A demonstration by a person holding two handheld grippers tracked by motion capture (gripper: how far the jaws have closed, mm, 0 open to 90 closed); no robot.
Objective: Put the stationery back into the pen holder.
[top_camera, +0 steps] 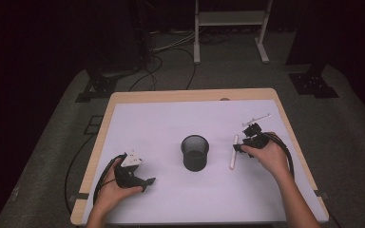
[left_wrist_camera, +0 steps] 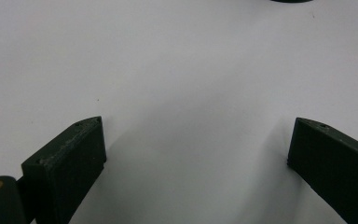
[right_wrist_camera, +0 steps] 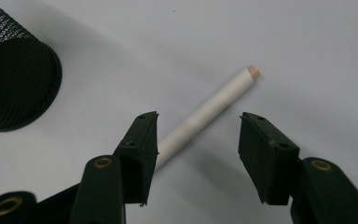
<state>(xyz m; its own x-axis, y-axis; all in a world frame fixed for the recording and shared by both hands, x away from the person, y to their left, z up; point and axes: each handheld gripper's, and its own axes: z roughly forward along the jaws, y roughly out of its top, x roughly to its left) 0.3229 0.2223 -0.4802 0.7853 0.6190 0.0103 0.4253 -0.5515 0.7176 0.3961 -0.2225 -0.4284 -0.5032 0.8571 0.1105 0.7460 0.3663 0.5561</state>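
In the high view a white marker [top_camera: 233,152] is lying on the pale table cover [top_camera: 171,123], right of centre in the frame, just beside a black mesh cup [top_camera: 195,152] that is standing upright at the middle. The right gripper [top_camera: 247,142] is hovering over the marker's near end, held in the person's right hand [top_camera: 268,156].

In the right gripper view its jaws are standing well apart around the marker [right_wrist_camera: 205,112], which is running diagonally from the lower left up to a pinkish tip at the upper right; the left jaw is overlapping the barrel, but whether it is touching cannot be told. The mesh cup [right_wrist_camera: 14,79] is sitting at the upper left of that frame.

The marker looks light, rigid and smooth, so it is likely rolling easily and slipping if pinched near an end. A hold across the barrel at mid-length, square to its axis, seems safest.

The left gripper [top_camera: 133,173] is resting at the lower left of the high view, its jaws spread wide over bare cover [left_wrist_camera: 191,93] and holding nothing.

A slim metal tool [top_camera: 259,117] is lying beyond the right gripper, apart from the marker.
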